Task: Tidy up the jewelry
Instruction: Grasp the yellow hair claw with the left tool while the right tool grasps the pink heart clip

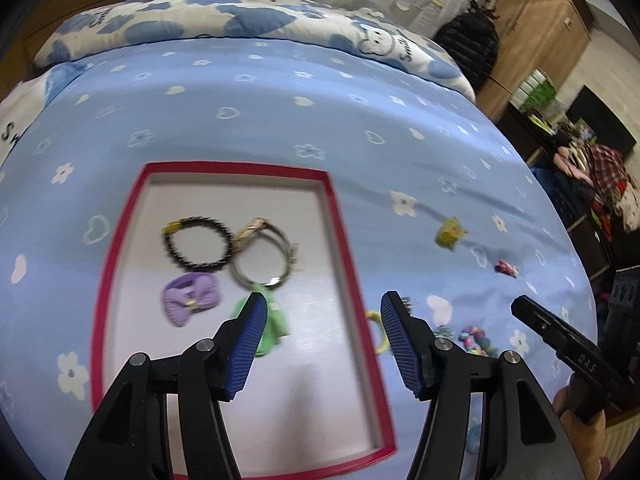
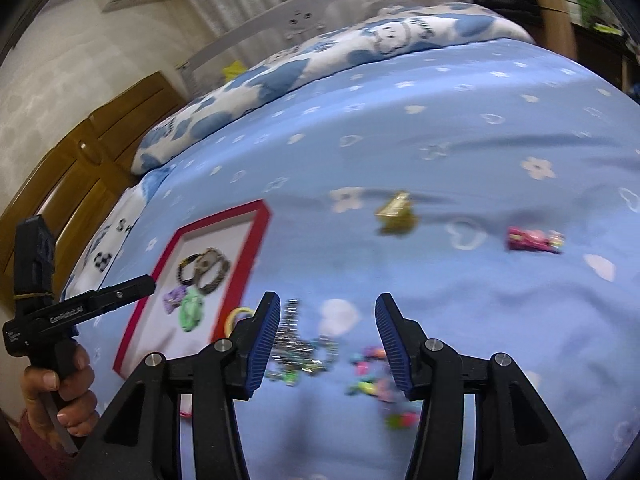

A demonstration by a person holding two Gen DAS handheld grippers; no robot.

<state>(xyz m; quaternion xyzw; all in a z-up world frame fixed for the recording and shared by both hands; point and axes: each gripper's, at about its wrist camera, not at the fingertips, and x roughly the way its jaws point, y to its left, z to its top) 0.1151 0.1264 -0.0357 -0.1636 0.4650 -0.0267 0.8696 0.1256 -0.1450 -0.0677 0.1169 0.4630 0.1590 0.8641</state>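
Observation:
A red-rimmed white tray (image 1: 344, 248) lies on the blue bedspread; it also shows in the right wrist view (image 2: 256, 248). In it lie a black bead bracelet (image 1: 198, 246), a gold bangle (image 1: 266, 258), a purple bow (image 1: 192, 298) and a green clip (image 1: 274, 322). My left gripper (image 1: 324, 312) is open and empty above the tray's right rim. My right gripper (image 2: 328, 312) is open and empty above a silver bracelet (image 2: 294, 344) and a colourful bead bracelet (image 2: 370, 376). A yellow ring (image 2: 236, 318) lies beside the tray.
A gold crown clip (image 2: 396, 212) and a pink clip (image 2: 534, 240) lie farther out on the bedspread (image 2: 440, 140). A patterned pillow (image 1: 240, 20) lies at the head of the bed. Wooden furniture (image 2: 80, 168) stands at the left.

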